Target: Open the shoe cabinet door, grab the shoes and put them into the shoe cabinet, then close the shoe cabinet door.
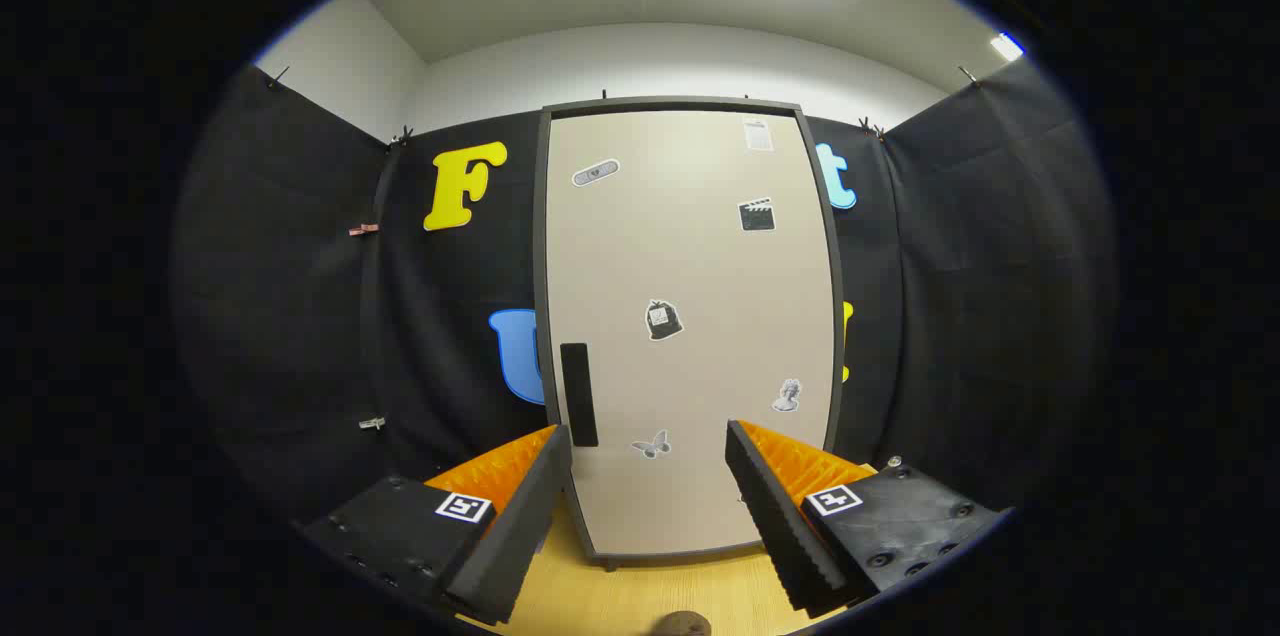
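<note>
Gripper [648, 476] spread wide, empty; beige shoe cabinet door [690, 316] closed ahead

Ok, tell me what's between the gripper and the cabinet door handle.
Nothing visible. The hand-held gripper is open and faces the closed shoe cabinet door; the dark handle sits just beyond its left finger, with bare floor below.

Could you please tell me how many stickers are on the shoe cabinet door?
6 on the shoe cabinet door: two near the top, one upper right, one mid-door, one lower right, one between the open gripper fingers.
</note>
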Available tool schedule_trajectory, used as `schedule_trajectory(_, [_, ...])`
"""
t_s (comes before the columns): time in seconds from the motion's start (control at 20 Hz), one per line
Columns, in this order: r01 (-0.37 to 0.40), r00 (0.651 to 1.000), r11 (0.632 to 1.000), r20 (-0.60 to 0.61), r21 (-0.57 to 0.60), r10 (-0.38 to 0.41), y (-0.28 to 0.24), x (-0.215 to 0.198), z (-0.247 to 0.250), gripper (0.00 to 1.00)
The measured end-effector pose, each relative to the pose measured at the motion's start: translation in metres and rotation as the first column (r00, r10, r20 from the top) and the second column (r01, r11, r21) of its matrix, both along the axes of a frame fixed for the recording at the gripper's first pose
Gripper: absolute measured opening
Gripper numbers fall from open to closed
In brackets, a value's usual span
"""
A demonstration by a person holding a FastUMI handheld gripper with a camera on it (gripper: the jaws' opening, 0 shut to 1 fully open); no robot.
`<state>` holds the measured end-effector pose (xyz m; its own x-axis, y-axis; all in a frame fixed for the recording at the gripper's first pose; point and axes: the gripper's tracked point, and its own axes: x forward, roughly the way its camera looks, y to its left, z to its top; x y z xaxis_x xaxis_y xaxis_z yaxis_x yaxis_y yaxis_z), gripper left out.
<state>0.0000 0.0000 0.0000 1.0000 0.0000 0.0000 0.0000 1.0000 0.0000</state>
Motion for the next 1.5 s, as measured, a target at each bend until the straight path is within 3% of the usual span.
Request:
schedule_trajectory(1.0, [0.007,1.0,1.0,0.0,-0.01,-0.007,0.014,-0.003,0.002,0.98])
schedule_trajectory(1.5, [-0.07,0.996,0.997,-0.053,0.021,0.071,0.06,0.05,-0.023,0.98])
